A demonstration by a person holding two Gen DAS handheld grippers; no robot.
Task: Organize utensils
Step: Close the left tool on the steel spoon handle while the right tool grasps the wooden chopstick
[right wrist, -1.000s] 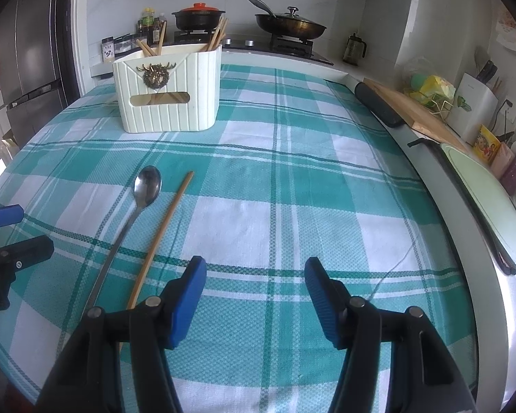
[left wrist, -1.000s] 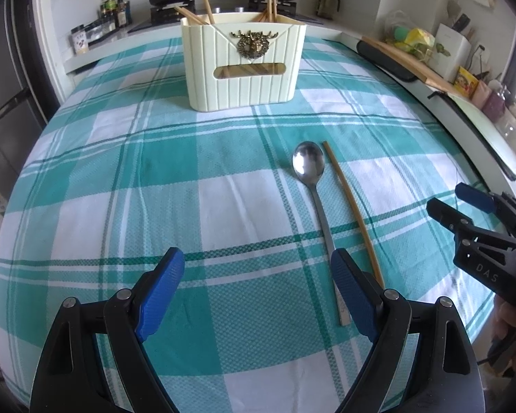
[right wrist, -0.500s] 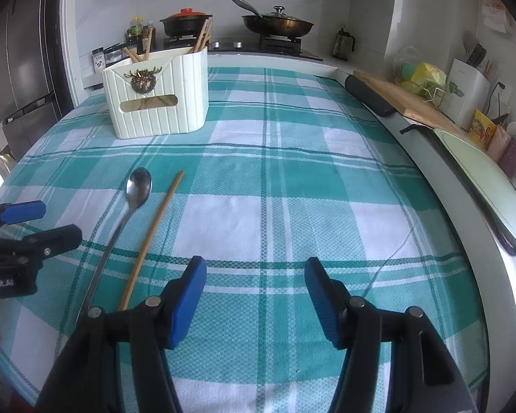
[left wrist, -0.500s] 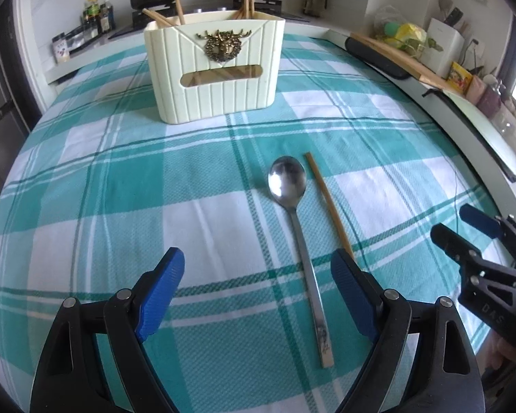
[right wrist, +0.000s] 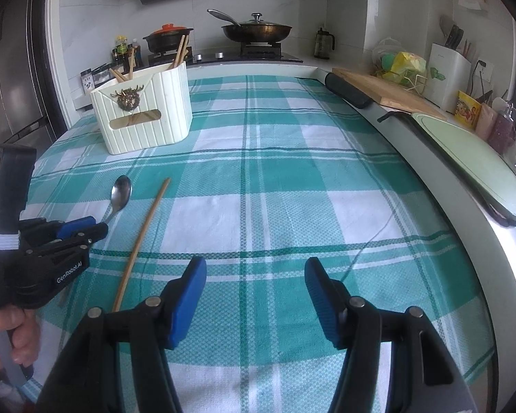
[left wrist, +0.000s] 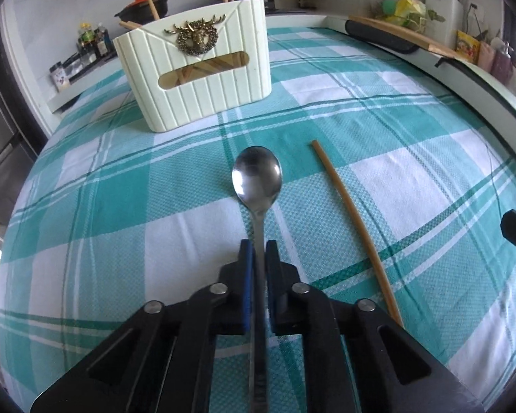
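chopstick (left wrist: 352,220) beside spoon (left wrist: 257,179), holder (left wrist: 192,65) beyond

One spoon (left wrist: 257,179), one loose chopstick (left wrist: 354,220), one holder (left wrist: 196,65) — perhaps four chopsticks inside (partly hidden).

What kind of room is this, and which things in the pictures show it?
Most likely a home kitchen. A lidded wok and a red-lidded pot sit on a gas stove at the back, and a knife block stands on the counter beside the checked tablecloth.

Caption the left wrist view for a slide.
Left claw shut on the spoon handle, chopstick lying beside it.
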